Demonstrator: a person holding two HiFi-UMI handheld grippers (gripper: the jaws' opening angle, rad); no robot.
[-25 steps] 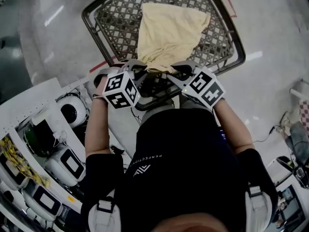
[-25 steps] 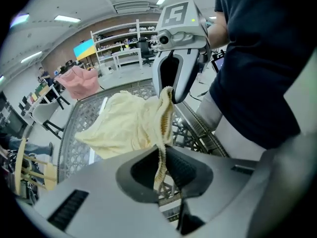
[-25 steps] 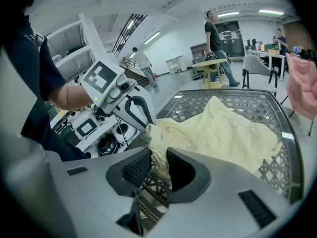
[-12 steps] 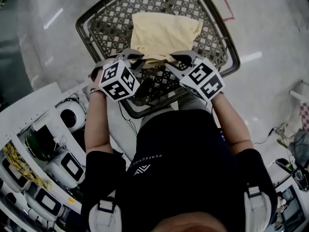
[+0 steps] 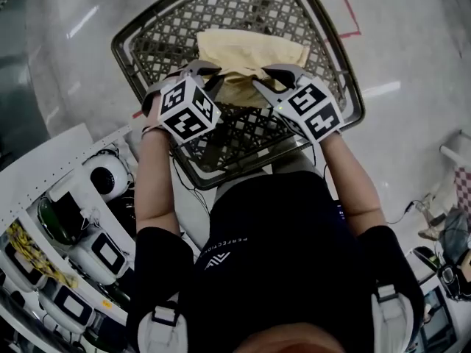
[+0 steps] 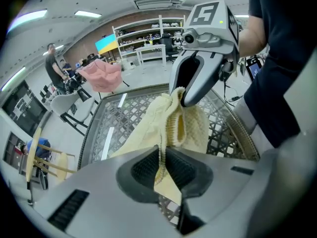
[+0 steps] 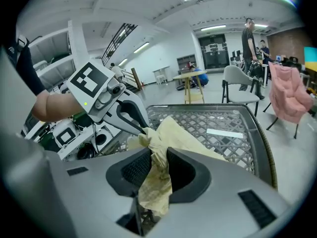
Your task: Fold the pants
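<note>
Pants (image 5: 246, 54), pale yellow, are seen bunched on the far half of a dark lattice-top metal table (image 5: 243, 134). The fabric's near edge is lifted and gathered between the two grippers, while its far part lies on the lattice.

The left gripper (image 5: 206, 72) is closed narrow on a ribbed hem of the pants, with the hem pinched between its pads in the left gripper view. The right gripper (image 5: 276, 76) is clamped on a thicker wad of the same fabric, with a loose end hanging below its jaws in the right gripper view.

Both grippers are held side by side, close together and tilted downward over the middle of the table.

A pink cloth (image 7: 290, 93) is draped on a chair far off. White machines (image 5: 96, 219) are stacked at the near left.
</note>
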